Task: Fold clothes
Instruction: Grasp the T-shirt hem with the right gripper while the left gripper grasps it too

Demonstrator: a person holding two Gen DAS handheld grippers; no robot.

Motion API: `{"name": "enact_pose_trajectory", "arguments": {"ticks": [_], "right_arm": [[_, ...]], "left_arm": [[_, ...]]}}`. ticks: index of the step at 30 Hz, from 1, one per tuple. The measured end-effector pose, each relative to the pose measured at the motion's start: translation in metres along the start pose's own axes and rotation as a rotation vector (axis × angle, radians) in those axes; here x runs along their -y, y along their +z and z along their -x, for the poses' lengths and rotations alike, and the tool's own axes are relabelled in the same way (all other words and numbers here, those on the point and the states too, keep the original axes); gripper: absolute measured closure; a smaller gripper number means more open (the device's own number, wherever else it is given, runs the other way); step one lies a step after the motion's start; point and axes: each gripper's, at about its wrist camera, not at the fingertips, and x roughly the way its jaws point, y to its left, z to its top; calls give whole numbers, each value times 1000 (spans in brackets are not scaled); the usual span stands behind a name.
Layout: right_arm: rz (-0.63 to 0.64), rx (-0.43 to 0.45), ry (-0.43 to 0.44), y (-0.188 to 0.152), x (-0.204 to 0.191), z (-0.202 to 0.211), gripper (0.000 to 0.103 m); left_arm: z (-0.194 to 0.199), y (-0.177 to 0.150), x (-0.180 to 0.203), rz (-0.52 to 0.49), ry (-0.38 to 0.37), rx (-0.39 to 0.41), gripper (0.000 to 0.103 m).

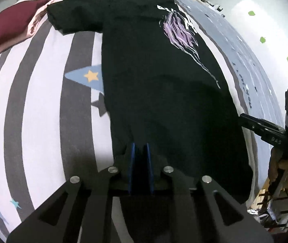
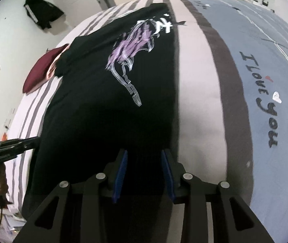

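A black T-shirt (image 1: 154, 81) with a purple and white print lies lengthwise on a striped bedspread (image 1: 42, 101), collar end far away. Its left sleeve sticks out; the right side runs in a straight edge. My left gripper (image 1: 141, 149) is shut on the near hem, blue pads almost together with black cloth between them. At the shirt's (image 2: 103, 121) near right corner my right gripper (image 2: 144, 156) holds a thicker bunch of the hem, its pads standing apart with fabric filling the gap. Each gripper shows in the other's view: right gripper (image 1: 242, 117), left gripper (image 2: 35, 139).
A maroon and pink garment (image 1: 6, 30) lies at the bed's far left beside the sleeve. Right of the shirt the bedspread (image 2: 200, 101) turns blue-grey with "I love you" lettering (image 2: 265, 101). A black garment (image 2: 42, 14) hangs on the wall. A hand (image 1: 286, 166) holds the right gripper's handle.
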Motion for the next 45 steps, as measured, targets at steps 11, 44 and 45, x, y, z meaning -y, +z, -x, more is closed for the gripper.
{"name": "enact_pose_trajectory", "arguments": {"ticks": [11,44,45], "right_arm": [[-19,-8,-44,-29,17,-11,73],[76,-203,88,-102,-10,24,73],[71,-206,81,-98,-10,26,73]], "left_arm": [[25,-36,-35,133,58,39,102],[8,-84,-3,71,70,-40,101],[6,-83,-8,75,98,-46,101]]}}
